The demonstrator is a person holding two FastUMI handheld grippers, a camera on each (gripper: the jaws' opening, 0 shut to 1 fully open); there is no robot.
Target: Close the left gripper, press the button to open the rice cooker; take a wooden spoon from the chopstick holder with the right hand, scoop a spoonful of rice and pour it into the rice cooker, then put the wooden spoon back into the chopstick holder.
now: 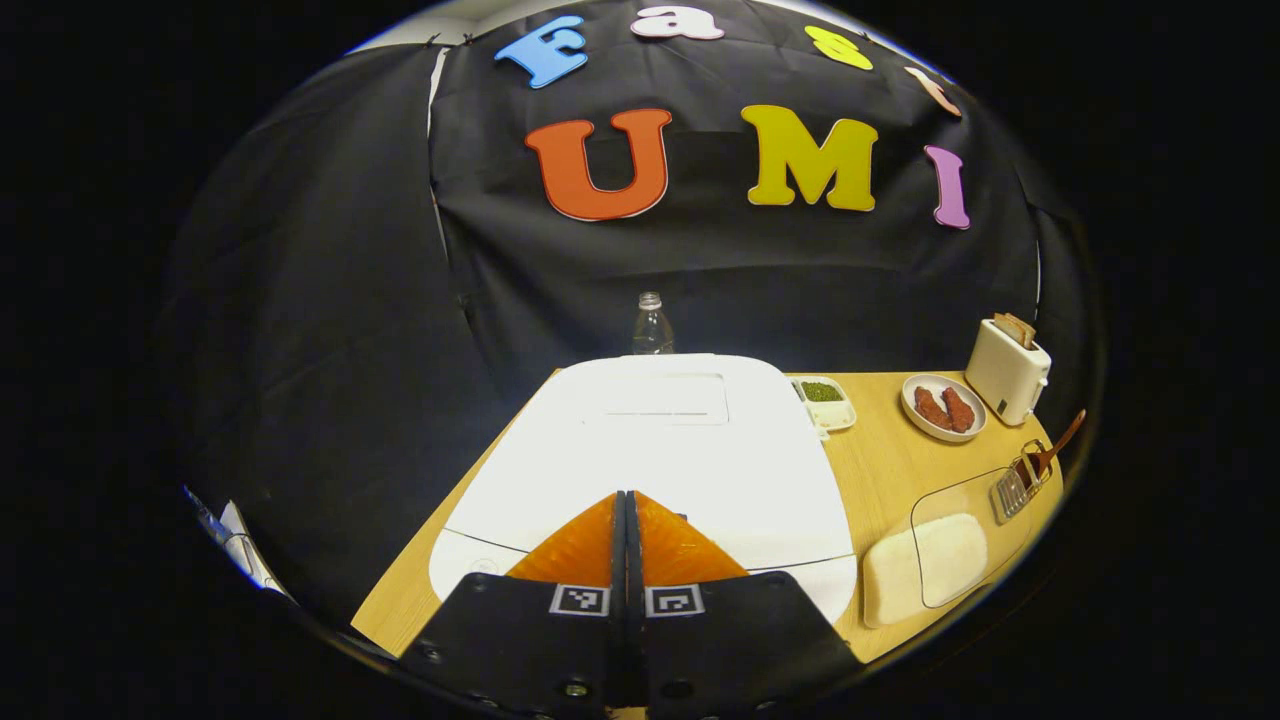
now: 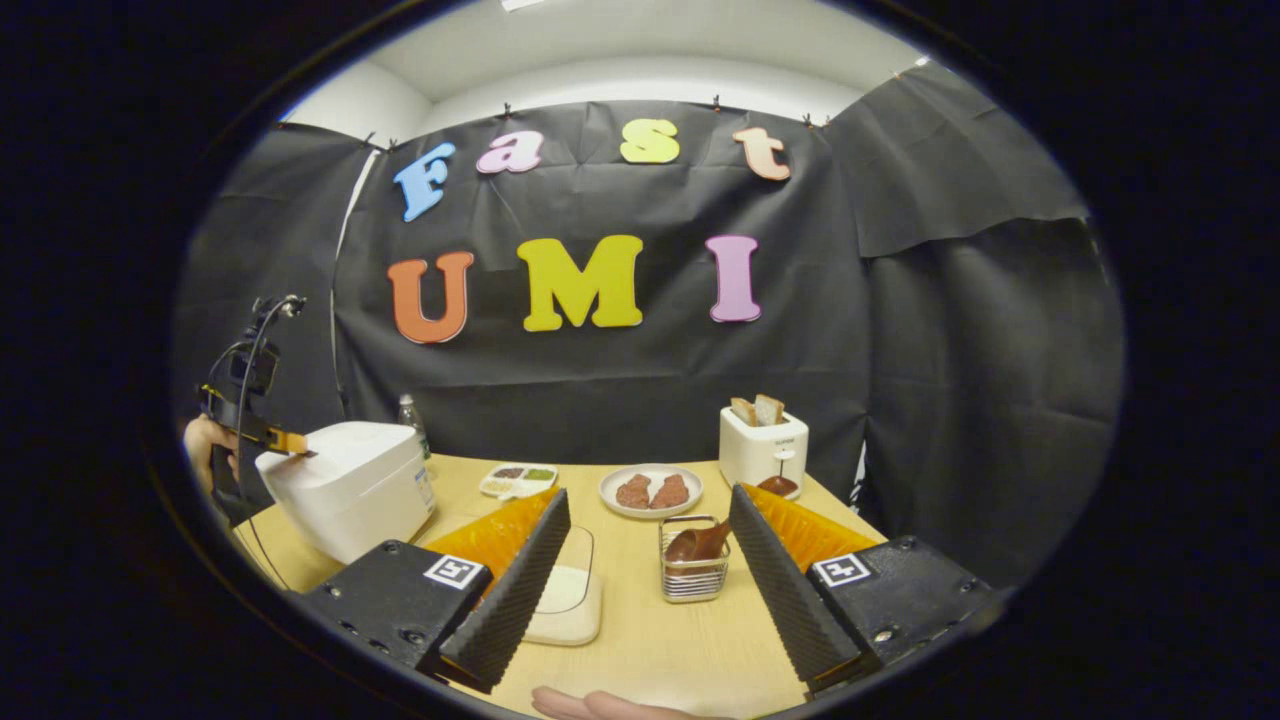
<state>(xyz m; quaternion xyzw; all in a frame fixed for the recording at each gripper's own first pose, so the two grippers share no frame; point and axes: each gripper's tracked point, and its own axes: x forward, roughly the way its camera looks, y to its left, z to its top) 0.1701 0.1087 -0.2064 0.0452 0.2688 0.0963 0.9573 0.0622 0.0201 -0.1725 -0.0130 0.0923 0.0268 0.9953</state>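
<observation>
Left gripper view: closed left tongs (image 1: 627, 500) are hovering over the smooth white rice cooker (image 1: 660, 450); ridged right tongs (image 2: 645, 510) are gaping before the wire chopstick holder (image 2: 692, 575).

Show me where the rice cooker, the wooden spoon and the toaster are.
rice cooker (image 1: 650, 450): left gripper view, top of its closed lid.
wooden spoon (image 2: 697, 545): right gripper view, bowl inside the wire holder.
toaster (image 2: 764, 450): right gripper view, front face.

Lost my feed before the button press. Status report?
Left gripper shut, over the closed rice cooker. Right gripper open, empty, facing the chopstick holder with the wooden spoon in it. Nothing blocking.
</observation>
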